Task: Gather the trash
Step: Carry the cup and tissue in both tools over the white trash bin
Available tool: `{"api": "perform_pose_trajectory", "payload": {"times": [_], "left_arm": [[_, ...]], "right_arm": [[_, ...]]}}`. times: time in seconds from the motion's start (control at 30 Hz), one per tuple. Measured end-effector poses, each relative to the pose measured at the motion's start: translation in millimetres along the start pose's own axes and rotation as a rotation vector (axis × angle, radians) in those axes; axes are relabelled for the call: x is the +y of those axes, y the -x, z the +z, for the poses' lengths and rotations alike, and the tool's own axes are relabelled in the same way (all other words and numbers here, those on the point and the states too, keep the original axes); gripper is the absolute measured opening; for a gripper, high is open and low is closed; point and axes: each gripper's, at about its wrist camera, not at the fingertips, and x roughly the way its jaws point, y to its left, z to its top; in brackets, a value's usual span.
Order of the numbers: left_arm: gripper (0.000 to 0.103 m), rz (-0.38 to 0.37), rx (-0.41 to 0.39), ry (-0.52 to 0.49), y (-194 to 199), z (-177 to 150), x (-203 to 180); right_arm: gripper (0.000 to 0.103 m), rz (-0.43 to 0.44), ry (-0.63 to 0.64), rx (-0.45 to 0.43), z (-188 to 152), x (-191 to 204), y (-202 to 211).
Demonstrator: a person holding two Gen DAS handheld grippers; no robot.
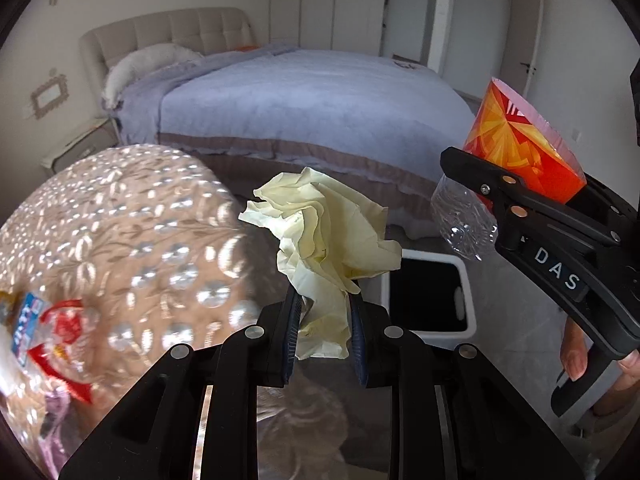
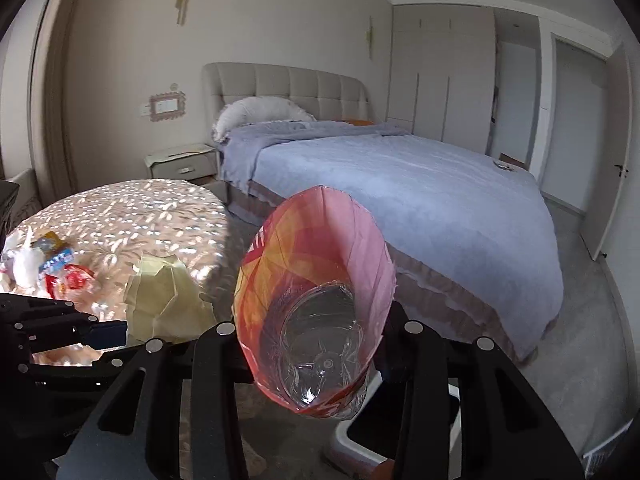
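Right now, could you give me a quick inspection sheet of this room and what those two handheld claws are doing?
Surface: round table with a patterned cloth, sunlit.
Job's things: crumpled yellow paper; orange wrapper with clear plastic inside; white bin on the floor, open.
Clutter: packets and wrappers at the table's edge.
Grippers: left gripper shut on the paper; right gripper shut on the wrapper.
Cables: nothing seen.
Surroundings: bed, nightstand, wardrobe, door.
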Motion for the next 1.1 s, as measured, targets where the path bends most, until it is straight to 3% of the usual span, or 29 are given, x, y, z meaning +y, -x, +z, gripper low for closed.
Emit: {"api": "perform_pose_trajectory", "payload": {"times": [0.17,0.43,0.73,0.97,1.03,1.07,1.1], "left_arm": [[0.022,-0.081,0.052,-0.077,-48.7,14.2,-45.4],[0.022,-0.184,0.163,-0.17,-133.9,23.7,-108.9],[0.022,-0.225,0.318,-0.217,-232.9,18.3,-130.6],[0.024,-0.263,0.396,-0.235,-280.0,6.0,-147.2],[0.038,-0.28,0.422,-0.23,-289.4,2.6,-148.1],[0.063,-0.281,0.441,-0.233,-294.4,0.5,-151.0],[0.094,-0.292,0.453,-0.233,-300.0,-1.0,-152.2]], "right_arm": [[0.042,-0.063,-0.073,0.074,-26.0,-45.2,-22.9],[0.042,-0.169,-0.12,0.117,-51.6,-101.8,-56.2],[0.042,-0.198,-0.203,0.273,-95.3,-146.8,-112.1],[0.042,-0.198,-0.235,0.38,-127.0,-158.3,-151.3],[0.044,-0.191,-0.237,0.418,-135.0,-159.6,-160.1],[0.053,-0.185,-0.229,0.444,-139.1,-159.7,-165.3],[0.067,-0.164,-0.236,0.468,-143.2,-162.4,-170.1]]}}
